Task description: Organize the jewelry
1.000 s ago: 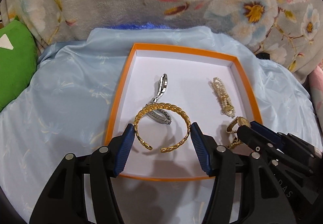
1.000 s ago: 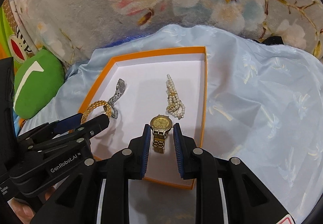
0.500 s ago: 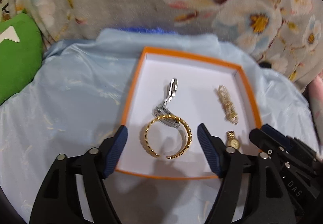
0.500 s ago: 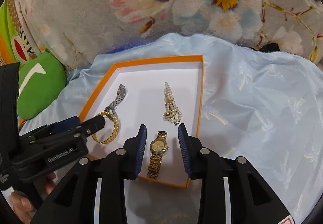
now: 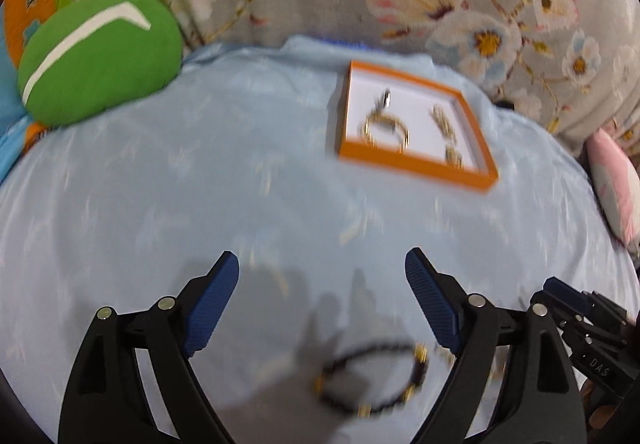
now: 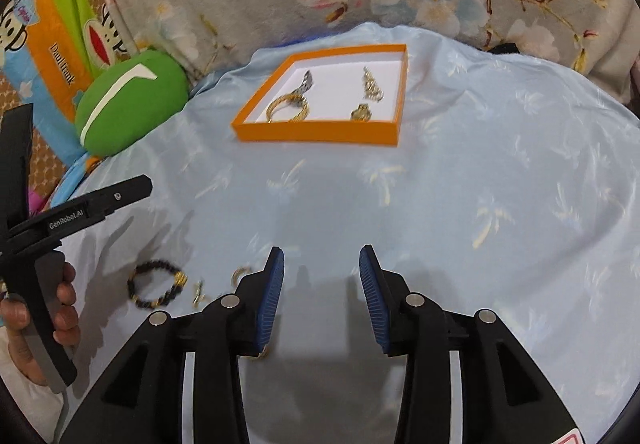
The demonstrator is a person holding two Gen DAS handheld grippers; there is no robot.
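blue sheet (image 6: 460,204): orange tray (image 6: 320,134), beaded bracelet (image 6: 156,284)

Ahead of your right gripper (image 6: 322,276), whose pads (image 6: 271,294) are blue on black arms, sits an orange box (image 6: 320,134) with a white floor, holding a gold bangle (image 6: 288,106). The cloth (image 6: 460,184) beneath is pale blue with faint gold sprigs. To your left lie a black-and-gold beaded bracelet (image 6: 158,284) and a green cushion (image 6: 132,100) with a white stripe.
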